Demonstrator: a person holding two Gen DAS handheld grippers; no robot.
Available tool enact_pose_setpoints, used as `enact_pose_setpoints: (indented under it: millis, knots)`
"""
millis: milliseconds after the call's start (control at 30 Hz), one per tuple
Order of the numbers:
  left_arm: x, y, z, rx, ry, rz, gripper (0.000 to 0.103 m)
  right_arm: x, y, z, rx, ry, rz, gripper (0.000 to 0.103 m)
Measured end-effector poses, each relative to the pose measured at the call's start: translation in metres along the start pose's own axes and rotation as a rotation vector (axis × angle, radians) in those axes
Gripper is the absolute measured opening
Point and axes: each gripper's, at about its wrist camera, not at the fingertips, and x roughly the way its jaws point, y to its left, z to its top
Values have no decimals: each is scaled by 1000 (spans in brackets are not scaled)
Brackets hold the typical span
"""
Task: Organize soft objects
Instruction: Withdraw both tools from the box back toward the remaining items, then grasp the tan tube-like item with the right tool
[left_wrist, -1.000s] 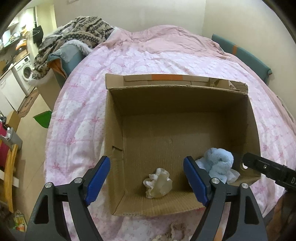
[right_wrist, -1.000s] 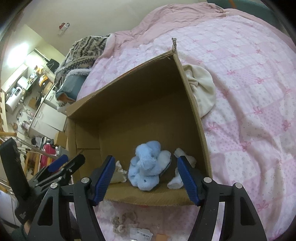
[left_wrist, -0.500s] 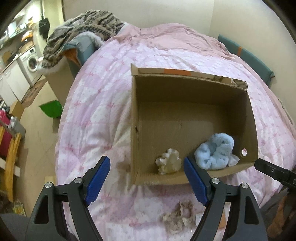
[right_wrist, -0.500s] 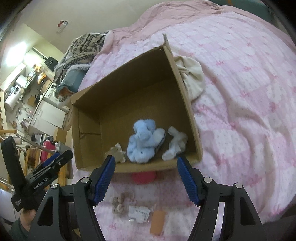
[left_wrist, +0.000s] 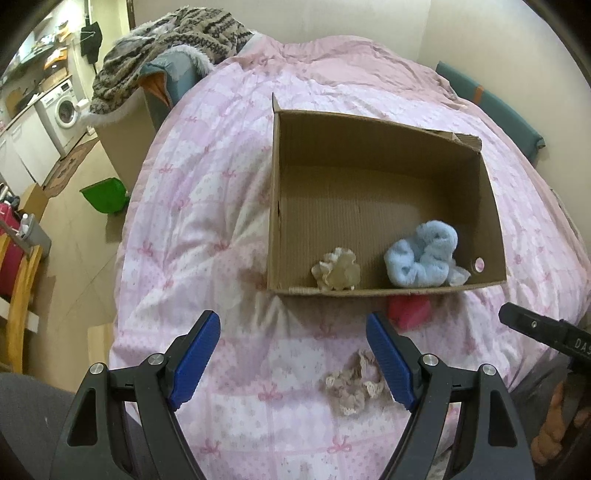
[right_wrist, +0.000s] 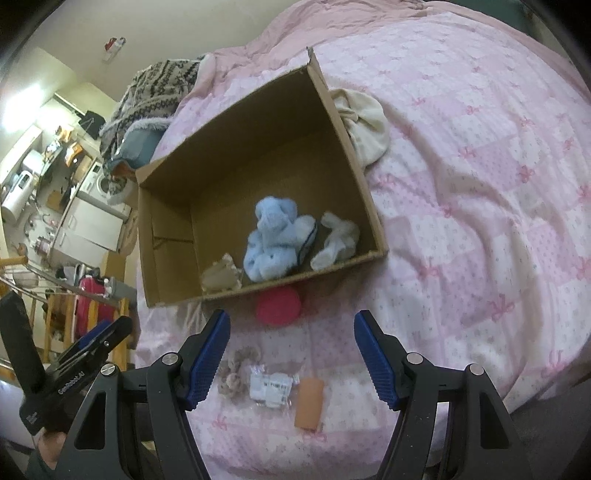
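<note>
Both claws have drawn back from the cardboard box (left_wrist: 384, 162) since a second ago — then their blue pads framed the things inside it, and now they hang over the pink quilt (left_wrist: 207, 206) on the near side of the box. More of the bed's near edge shows as a result, with small items that were partly or wholly out of view before.

The left claw (left_wrist: 293, 360) stands released, its jaws wide apart and nothing between the pads. The right claw (right_wrist: 291, 360) is likewise released and empty.

Inside the box, along its near wall, lie a cream ruffled piece (left_wrist: 337, 270), a fluffy light-blue soft toy (left_wrist: 424, 254) and, in the right wrist view, a white sock-like piece (right_wrist: 338, 240) just beside the blue one. A round pink-red item (right_wrist: 277, 305) rests on the quilt, touching the outside of the box's near wall. Nearer still, a beige lacy scrunchie (left_wrist: 354, 384) lies on the quilt close to the left claw's right pad. In the right wrist view a clear packet (right_wrist: 271, 386) and an orange-tan piece (right_wrist: 309, 404) lie beside that scrunchie. A cream cloth bundle (right_wrist: 364, 125) sits against the box's right outer wall.
</note>
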Motion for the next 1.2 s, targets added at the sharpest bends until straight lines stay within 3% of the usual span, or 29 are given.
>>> enact_pose_setpoints:
  millis: [367, 767, 800, 867, 967, 1100, 1167, 1200]
  knots:
    - [11, 0, -19, -52, 64, -4, 79, 16, -4, -18, -66, 87, -143, 74]
    - [22, -1, -20, -64, 83, 8, 79, 39, -8, -21, -25, 185, -94, 72]
    - [24, 1, -20, -76, 87, 4, 79, 43, -8, -22, -28, 202, -93, 69]
    - [26, 4, -18, -97, 97, 2, 79, 54, -4, -26, -45, 257, -86, 53]
    - [31, 8, -18, -117, 114, 4, 79, 72, 3, -35, -88, 337, -102, 41]
    - [37, 11, -19, -132, 143, 5, 79, 87, 10, -47, -147, 397, -145, 34]
    - [38, 12, -18, -139, 153, 6, 79, 90, 10, -49, -152, 411, -146, 16]
    - [40, 12, -18, -141, 158, 6, 79, 90, 10, -49, -155, 412, -145, 12]
